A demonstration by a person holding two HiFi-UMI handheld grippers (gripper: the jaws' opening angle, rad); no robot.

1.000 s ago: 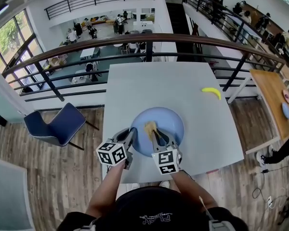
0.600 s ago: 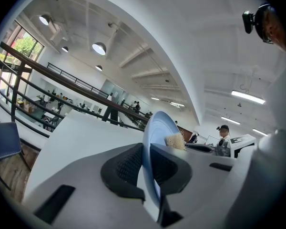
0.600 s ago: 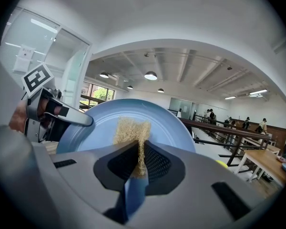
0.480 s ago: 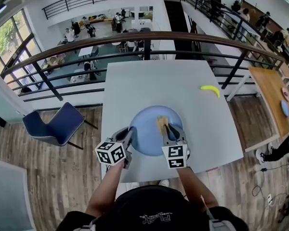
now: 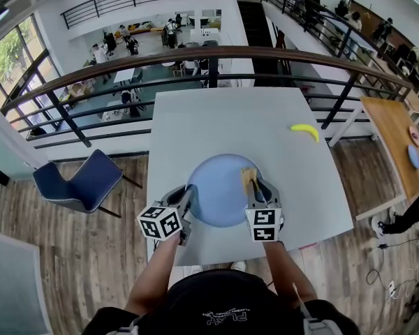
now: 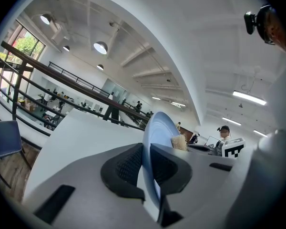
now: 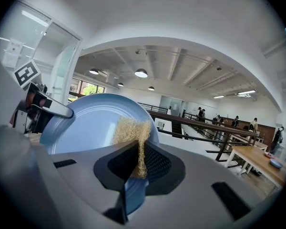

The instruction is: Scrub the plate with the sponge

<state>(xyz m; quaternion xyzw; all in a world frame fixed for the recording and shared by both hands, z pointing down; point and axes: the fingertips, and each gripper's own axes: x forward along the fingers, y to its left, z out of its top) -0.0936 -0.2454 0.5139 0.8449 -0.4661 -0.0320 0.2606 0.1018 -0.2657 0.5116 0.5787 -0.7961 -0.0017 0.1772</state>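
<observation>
One plate (image 5: 220, 187) is clamped at its rim by the left gripper (image 6: 146, 161). One sponge (image 7: 131, 130), pinched by the right gripper (image 7: 139, 163), is held at the plate's right edge.

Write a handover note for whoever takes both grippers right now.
Left gripper: shut on the plate's near left rim, holding it steady.
Right gripper: shut on the sponge, which sticks out past the jaws.
Where things are: the plate is at the near part of the table, and the sponge is at the plate's right side, seemingly against its face. A banana lies far right, not part of the job.
Done: plate gripped, sponge in hand and at the plate.
Left: scrub the rest of the face. How much is already scrubbed cannot be told.
</observation>
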